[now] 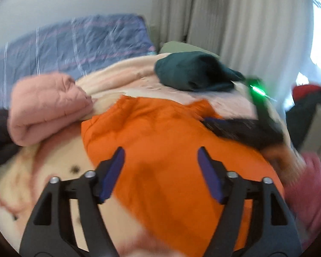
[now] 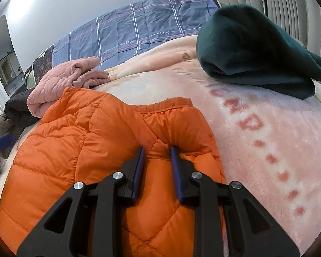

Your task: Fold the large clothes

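One orange jacket [image 2: 109, 150] lies spread on the pink blanket [image 2: 267, 128] of the bed.
Right tongs [image 2: 158, 150] pinch a puffed fold near its collar; left tongs [image 1: 160, 156] hover above it, spread wide and empty. Two folded garments sit behind: one pink [image 2: 64, 79] touching the jacket's left edge, one dark green [image 2: 252, 49] apart at right. One plaid pillow [image 2: 139, 30] lies beyond.

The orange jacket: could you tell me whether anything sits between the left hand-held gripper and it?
Nothing visible does. The left hand-held gripper is open directly over the orange jacket, with only bare quilted fabric between its fingers. The right hand-held gripper already pinches a fold of the jacket.
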{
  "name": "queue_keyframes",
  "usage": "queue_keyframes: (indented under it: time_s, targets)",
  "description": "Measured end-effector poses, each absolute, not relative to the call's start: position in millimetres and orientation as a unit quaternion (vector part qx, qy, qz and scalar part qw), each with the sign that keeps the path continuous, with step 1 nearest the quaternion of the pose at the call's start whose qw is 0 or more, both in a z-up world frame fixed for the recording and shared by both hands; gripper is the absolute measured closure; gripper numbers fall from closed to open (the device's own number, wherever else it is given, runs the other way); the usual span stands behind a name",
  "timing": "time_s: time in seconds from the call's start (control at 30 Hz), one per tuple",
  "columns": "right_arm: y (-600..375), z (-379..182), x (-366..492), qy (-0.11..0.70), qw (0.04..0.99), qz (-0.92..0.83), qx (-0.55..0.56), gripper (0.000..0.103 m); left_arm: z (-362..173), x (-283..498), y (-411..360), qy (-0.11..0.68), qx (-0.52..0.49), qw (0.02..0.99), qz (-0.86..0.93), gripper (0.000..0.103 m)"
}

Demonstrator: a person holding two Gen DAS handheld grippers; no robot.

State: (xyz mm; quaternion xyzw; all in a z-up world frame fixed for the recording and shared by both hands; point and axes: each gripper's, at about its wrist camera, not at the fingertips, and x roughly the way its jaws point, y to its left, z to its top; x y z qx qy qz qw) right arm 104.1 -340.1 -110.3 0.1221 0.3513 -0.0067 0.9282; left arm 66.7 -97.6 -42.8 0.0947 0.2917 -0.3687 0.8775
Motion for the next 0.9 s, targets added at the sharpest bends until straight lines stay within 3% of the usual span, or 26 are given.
queue_keyframes:
  time_s: [0.13, 0.27, 0.37, 0.53, 0.9]
  targets:
    - [-342, -111, 103, 0.348, 0.929, -0.004, 0.127, 0.077, -43, -10, -74, 0.267, 0.146, 0.871, -0.387, 0.017]
    - [-343, -111, 102, 0.346, 0.929, -0.004, 0.129, 0.077, -63, -63, -70, 0.284, 0.176, 0.857, -0.393, 0.014]
    - [-344, -111, 102, 0.344, 0.93, -0.003, 0.13, 0.077, -83, -67, -93, 0.285, 0.214, 0.868, -0.347, 0.014]
    - [-346, -111, 101, 0.343, 0.93, -0.003, 0.134, 0.077, -96, -39, -117, 0.299, 0.184, 0.897, -0.27, 0.015]
    - [-343, -112, 100, 0.34, 0.931, 0.003, 0.129, 0.077, -118, -28, -72, 0.365, 0.15, 0.89, -0.229, 0.015]
